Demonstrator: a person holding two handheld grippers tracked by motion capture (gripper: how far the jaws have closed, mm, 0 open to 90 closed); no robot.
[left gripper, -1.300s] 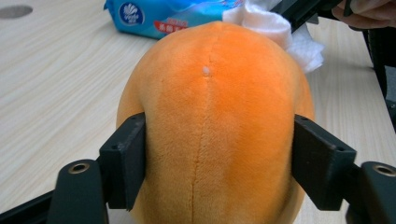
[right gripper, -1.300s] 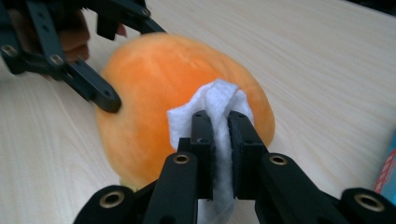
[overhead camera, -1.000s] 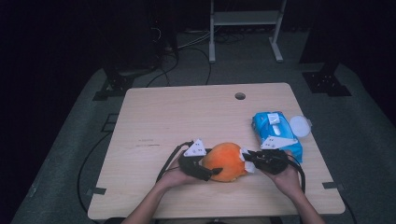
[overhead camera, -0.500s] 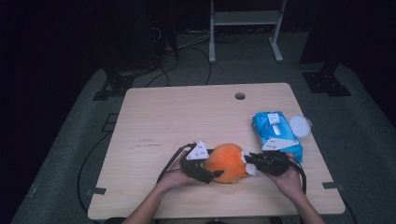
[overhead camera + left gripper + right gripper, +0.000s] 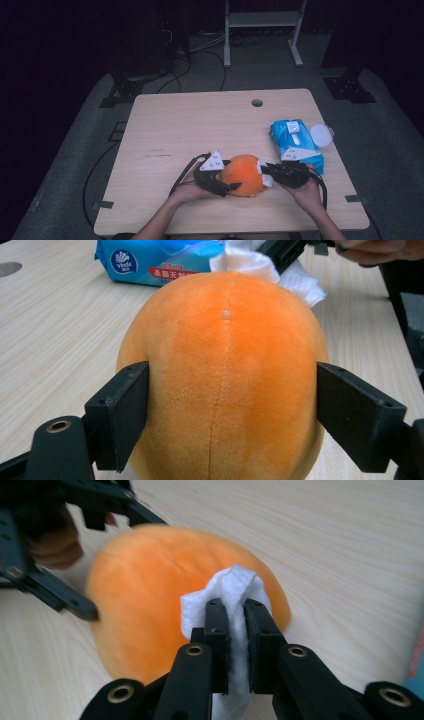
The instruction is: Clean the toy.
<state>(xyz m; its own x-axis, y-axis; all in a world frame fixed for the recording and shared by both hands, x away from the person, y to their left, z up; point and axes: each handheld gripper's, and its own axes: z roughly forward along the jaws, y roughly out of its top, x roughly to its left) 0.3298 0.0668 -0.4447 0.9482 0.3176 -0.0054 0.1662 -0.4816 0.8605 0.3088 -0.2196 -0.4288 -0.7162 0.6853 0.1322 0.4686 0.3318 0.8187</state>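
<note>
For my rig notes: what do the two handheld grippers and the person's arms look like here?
Both the left gripper and right gripper are black, each with flat rectangular jaws, brass-coloured pivot rivets, a pale three-cornered top plate and a trailing black cable. The forearms are bare, with no sleeves showing.

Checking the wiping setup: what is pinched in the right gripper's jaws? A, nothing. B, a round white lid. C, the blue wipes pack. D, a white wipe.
D: the right gripper has its jaws shut on a folded white wipe held against the orange plush.
</note>
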